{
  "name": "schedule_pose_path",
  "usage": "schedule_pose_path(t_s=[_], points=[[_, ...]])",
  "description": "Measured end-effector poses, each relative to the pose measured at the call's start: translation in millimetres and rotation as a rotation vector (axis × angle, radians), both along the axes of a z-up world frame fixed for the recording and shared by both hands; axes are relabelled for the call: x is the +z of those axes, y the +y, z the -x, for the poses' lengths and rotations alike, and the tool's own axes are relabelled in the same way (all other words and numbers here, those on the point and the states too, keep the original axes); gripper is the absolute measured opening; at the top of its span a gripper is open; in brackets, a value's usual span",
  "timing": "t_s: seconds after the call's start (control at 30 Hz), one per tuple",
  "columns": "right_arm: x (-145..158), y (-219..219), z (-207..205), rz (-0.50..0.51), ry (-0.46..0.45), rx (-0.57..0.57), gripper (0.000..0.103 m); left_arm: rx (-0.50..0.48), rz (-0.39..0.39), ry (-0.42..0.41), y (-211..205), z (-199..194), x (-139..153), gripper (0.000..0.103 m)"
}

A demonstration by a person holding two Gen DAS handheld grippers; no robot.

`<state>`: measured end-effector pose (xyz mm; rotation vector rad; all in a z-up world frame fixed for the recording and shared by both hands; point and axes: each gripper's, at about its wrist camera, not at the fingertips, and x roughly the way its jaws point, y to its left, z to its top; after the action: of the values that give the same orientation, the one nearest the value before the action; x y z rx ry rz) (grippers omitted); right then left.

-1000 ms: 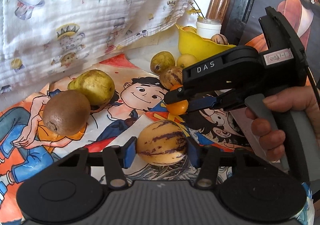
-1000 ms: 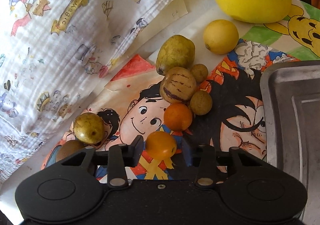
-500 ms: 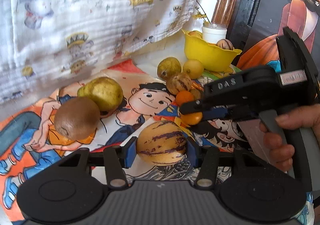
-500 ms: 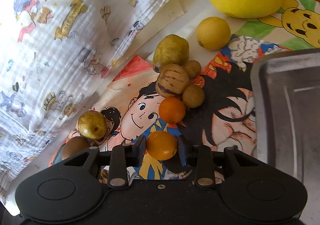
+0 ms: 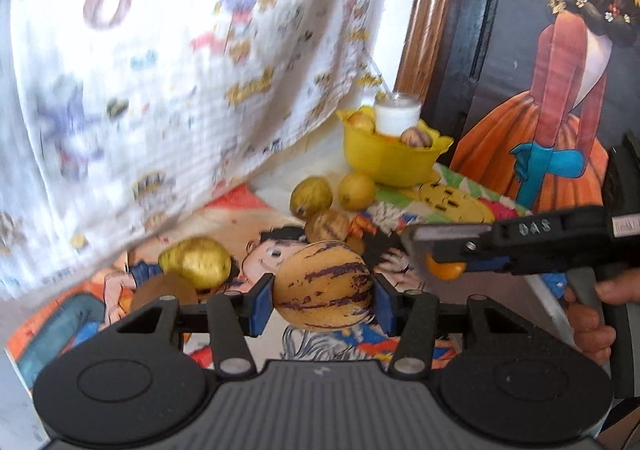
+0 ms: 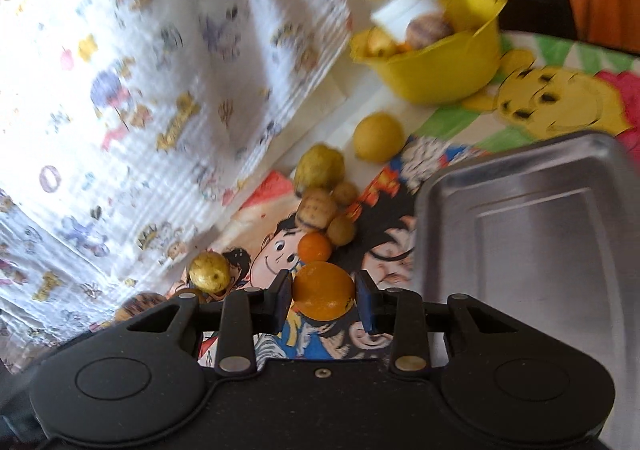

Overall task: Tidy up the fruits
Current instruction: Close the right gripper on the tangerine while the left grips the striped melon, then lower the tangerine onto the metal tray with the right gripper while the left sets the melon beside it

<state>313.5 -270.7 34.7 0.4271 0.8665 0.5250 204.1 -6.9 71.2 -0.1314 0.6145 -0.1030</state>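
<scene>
Both grippers lifted, left gripper (image 5: 322,297) w/ striped melon (image 5: 323,286), right gripper (image 6: 323,300) w/ orange (image 6: 323,290)

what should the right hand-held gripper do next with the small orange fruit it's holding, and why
Probably carry it on over the silver metal tray and then open. The right hand-held gripper is shut on the small round orange fruit, lifted off the cartoon-print table cover, with the tray's bare floor just to its right. The yellow plastic bowl is another possible target, but it sits farther back.

Black claw (image 5: 322,300), blue pads (image 5: 262,304), "DAS" lettering.
</scene>
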Motion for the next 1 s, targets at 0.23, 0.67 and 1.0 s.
schedule_pose_path(t_s=[0.23, 0.67, 1.0], points=[[32.4, -45.7, 12.4, 0.013, -0.09, -0.041, 0.036, -0.07, -0.061, -0.056, -36.0, -11.4, 53.8, 0.055], [1.4, -124.2, -45.5, 0.026, -0.118, -0.151, 0.036, -0.144, -0.017, -0.066, -112.7, -97.6, 4.2, 0.055], [-40.7, -130.3, -88.0, 0.073, -0.082, -0.137, 0.036, -0.201, -0.04, -0.001, -145.4, -148.9, -60.4, 0.055]])
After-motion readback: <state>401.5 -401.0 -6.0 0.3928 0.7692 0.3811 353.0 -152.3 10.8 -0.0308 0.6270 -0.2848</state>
